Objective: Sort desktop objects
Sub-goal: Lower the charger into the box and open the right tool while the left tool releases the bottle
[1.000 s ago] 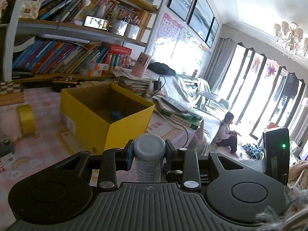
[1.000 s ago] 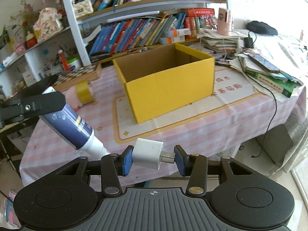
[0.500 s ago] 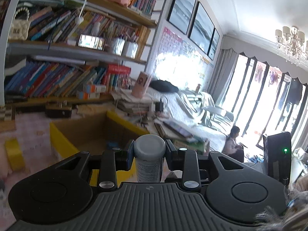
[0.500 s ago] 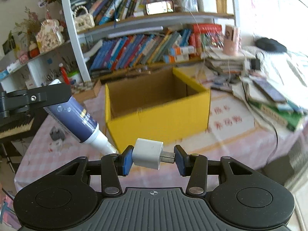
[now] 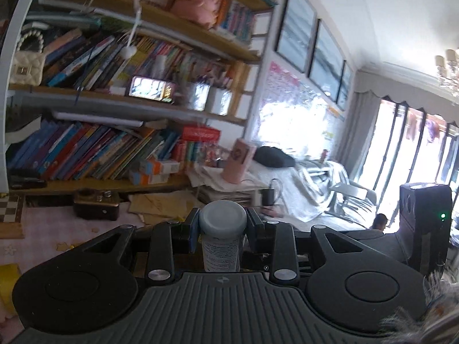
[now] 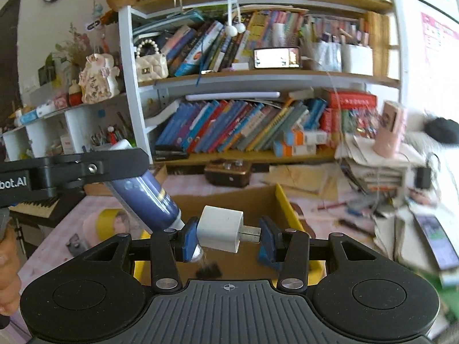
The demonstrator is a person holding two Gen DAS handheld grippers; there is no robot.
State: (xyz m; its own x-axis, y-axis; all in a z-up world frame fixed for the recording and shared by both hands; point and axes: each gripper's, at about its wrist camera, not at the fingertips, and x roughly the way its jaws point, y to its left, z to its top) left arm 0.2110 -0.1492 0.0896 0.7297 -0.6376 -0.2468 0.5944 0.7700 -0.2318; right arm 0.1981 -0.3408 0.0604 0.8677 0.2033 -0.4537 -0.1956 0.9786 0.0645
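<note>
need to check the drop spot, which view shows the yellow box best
The right wrist view: the yellow box sits just beyond the white charger, with its brown interior and yellow right wall visible. The left wrist view shows almost none of it; the tool body and the held bottle block that area.

The left gripper (image 5: pixel 223 230) fingers (image 5: pixel 191 229) clamp a grey-capped tube (image 5: pixel 222 239).

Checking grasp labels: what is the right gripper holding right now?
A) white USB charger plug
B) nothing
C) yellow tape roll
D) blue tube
A: in the right wrist view the white USB charger plug sits clamped between the right gripper pads, prongs toward the right pad, above the open yellow cardboard box.
</note>
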